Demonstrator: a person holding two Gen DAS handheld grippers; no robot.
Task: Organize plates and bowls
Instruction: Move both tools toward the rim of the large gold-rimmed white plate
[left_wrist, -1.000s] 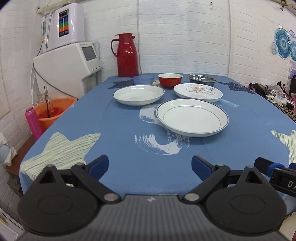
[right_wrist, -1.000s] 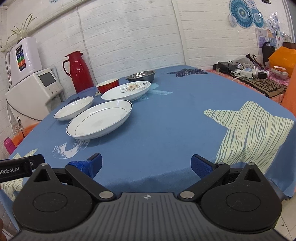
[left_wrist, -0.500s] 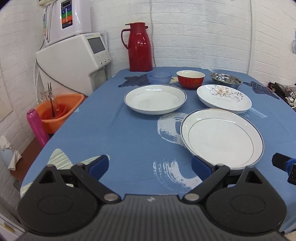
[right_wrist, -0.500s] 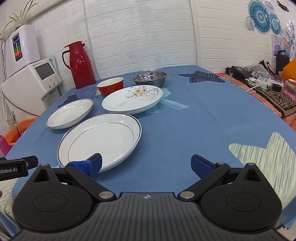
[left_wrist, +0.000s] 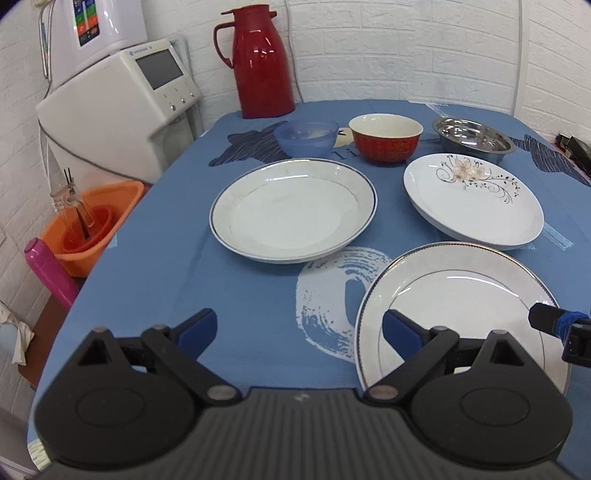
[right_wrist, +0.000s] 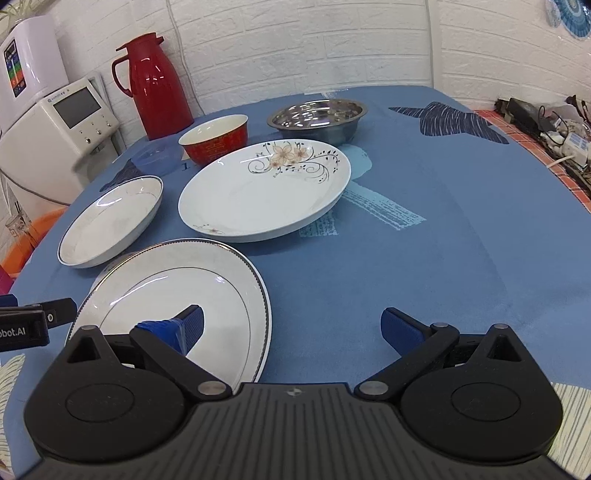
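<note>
Three plates lie on the blue tablecloth: a silver-rimmed plate (left_wrist: 458, 295) (right_wrist: 177, 291) nearest, a blue-rimmed plate (left_wrist: 291, 210) (right_wrist: 110, 218) to the left, a flowered plate (left_wrist: 476, 199) (right_wrist: 266, 192) behind. Farther back stand a blue plastic bowl (left_wrist: 306, 136) (right_wrist: 155, 157), a red bowl (left_wrist: 386, 142) (right_wrist: 214, 138) and a steel bowl (left_wrist: 472, 138) (right_wrist: 317, 116). My left gripper (left_wrist: 299, 330) is open, its right finger over the silver-rimmed plate's left edge. My right gripper (right_wrist: 291, 328) is open, its left finger over that plate's right part. Neither holds anything.
A red thermos (left_wrist: 262, 59) (right_wrist: 155, 85) stands at the table's far edge. White appliances (left_wrist: 118, 99) sit left of the table, with an orange basin (left_wrist: 88, 229) and a pink bottle (left_wrist: 48, 273) below. Cables and clutter (right_wrist: 546, 122) lie at the right.
Both grippers have moved forward over the table toward the dishes, so the silver-rimmed plate now lies under their inner fingers. Both stay open.
</note>
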